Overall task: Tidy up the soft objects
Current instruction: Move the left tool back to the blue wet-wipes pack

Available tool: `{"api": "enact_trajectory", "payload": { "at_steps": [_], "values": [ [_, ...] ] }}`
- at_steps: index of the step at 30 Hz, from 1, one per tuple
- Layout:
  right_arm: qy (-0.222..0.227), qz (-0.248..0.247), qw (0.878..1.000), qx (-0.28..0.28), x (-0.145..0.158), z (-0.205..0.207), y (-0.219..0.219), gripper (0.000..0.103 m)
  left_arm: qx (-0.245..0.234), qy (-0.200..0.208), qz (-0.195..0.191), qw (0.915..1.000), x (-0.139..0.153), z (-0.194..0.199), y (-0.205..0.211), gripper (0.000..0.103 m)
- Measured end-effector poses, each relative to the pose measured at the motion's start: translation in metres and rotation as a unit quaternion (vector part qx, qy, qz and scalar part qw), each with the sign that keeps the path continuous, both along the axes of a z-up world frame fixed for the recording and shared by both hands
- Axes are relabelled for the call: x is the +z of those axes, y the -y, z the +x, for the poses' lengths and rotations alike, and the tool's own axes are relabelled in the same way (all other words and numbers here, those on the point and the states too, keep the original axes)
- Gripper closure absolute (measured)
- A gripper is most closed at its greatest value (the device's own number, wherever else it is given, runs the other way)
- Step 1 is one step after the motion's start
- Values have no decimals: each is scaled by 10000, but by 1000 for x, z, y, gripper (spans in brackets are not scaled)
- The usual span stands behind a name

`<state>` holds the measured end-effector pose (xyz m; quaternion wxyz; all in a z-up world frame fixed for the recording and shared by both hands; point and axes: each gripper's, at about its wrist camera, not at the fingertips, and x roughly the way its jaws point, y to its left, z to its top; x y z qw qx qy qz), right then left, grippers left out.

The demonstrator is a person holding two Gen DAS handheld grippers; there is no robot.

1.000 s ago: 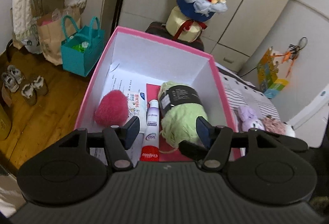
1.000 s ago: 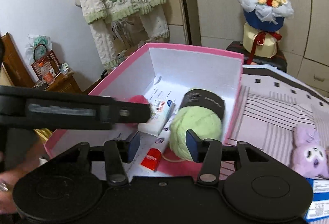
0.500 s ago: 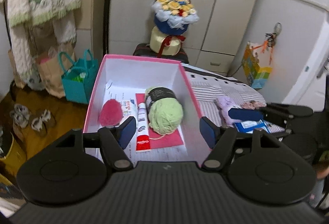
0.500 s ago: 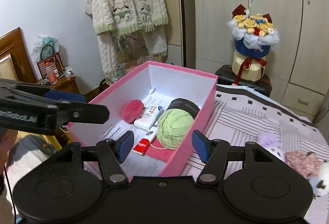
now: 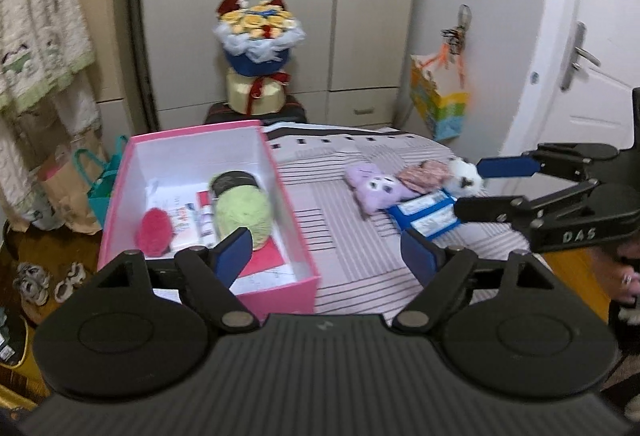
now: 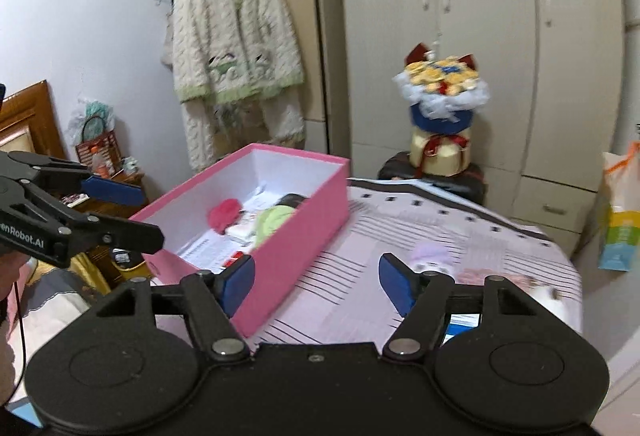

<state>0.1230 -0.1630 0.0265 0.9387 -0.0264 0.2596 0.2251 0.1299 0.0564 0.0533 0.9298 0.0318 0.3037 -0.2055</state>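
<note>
Wardrobe doors back a small bedroom, where a bed [image 5: 352, 236] with a striped cover serves as the work surface. On its near-left part sits an open pink box [image 5: 288, 228], set at the edge, probably so both hands can reach in. It already holds a green yarn ball [image 5: 242, 212], a pink pom-pom [image 5: 154, 234], a tube [image 5: 204, 220] and some papers, so part of the sorting seems done.

Across the cover, well apart from the box, the remaining soft things lie bunched together: a purple plush [image 5: 378, 188], a pinkish cloth [image 5: 424, 174] just behind it, and a white plush [image 5: 466, 176] at the far right. A blue packet [image 5: 428, 214] lies against the purple plush on the near side.

Over the bed, the left gripper [image 5: 326, 256] has its jaws opening, with nothing between them; through the gap only box corner and cover show. The right gripper [image 6: 316, 282] is also opening and empty, and in the left view it reaches in from the right with its tips close to the white plush and the packet. Whether it touches either cannot be told.

Both tools spreading while aimed toward the loose pile suggests the next pick is being set up, likely a plush, to be carried into the box beside the yarn.

A bouquet [image 5: 258, 28] stands beyond the bed, a cardigan [image 6: 236, 36] hangs at the left.
</note>
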Motion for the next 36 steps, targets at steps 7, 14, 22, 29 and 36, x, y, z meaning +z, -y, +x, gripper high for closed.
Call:
{"api": "enact_trajectory", "payload": {
  "at_steps": [7, 14, 22, 29, 36],
  "values": [
    [105, -7, 9990, -428, -12, -14, 57, 20, -442, -52, 117, 9989, -8, 4, 46, 16],
    [124, -116, 9976, -675, -41, -6, 87, 19, -585, -78, 17, 9983, -23, 22, 85, 8],
    [334, -285, 9976, -535, -82, 11, 105, 19, -448, -157, -118, 9988, -50, 50, 109, 3],
    [-45, -395, 9975, -583, -125, 49, 116, 17, -470, -211, -382, 9979, -79, 76, 130, 3],
    [-727, -302, 9948, -644, -151, 84, 122, 16, -185, -313, -195, 9992, -116, 105, 155, 6]
  ]
}}
